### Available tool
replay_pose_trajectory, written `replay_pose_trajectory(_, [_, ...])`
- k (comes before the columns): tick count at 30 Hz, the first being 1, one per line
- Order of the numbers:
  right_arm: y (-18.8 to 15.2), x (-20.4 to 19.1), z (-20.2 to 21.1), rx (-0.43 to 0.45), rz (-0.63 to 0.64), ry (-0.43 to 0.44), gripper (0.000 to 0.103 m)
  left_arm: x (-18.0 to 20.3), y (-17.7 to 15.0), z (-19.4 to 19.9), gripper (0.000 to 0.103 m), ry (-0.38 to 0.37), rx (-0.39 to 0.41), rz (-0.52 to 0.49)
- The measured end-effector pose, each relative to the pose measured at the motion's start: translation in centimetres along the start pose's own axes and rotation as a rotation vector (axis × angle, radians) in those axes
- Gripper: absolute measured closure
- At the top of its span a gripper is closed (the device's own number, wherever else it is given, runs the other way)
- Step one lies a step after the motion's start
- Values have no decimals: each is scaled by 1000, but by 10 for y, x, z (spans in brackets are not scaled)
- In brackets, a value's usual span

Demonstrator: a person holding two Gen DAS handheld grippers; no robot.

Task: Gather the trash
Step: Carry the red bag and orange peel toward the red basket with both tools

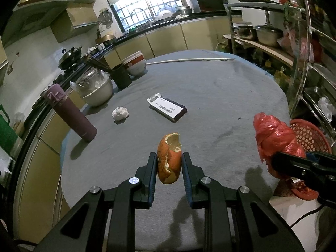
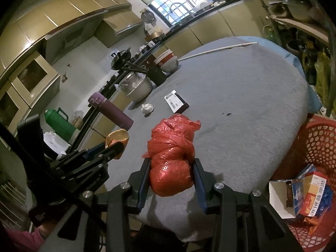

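Already, an orange peel [image 1: 169,159] is gripped by the left claw [image 1: 169,161] and a red bag [image 2: 171,157] by the right claw [image 2: 171,168], while a tissue [image 1: 120,113] and a box [image 1: 168,107] are left on the surface [image 1: 220,96], and cartons are held in the basket [image 2: 319,138].

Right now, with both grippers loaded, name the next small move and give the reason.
Probably swing the right gripper over the red basket and release: its fingers already clamp the red plastic bag, and the basket, already holding cartons, sits just to its right.

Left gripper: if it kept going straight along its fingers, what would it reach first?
Holding the orange peel, the left gripper points across the table toward the dark box. Probably that first; height above the cloth is unclear.
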State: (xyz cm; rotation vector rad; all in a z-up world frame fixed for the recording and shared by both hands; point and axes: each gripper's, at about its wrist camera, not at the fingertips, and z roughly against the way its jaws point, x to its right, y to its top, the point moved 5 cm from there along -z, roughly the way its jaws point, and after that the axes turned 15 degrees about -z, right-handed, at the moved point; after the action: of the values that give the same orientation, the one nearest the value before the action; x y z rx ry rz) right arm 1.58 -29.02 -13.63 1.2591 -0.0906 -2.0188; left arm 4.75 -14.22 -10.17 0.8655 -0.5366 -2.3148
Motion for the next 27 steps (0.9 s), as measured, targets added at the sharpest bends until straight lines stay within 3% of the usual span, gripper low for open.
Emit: replay_pose_trajectory(27, [12,33,33,69,-81,1,62,47,27,8,78,-40,29,-101])
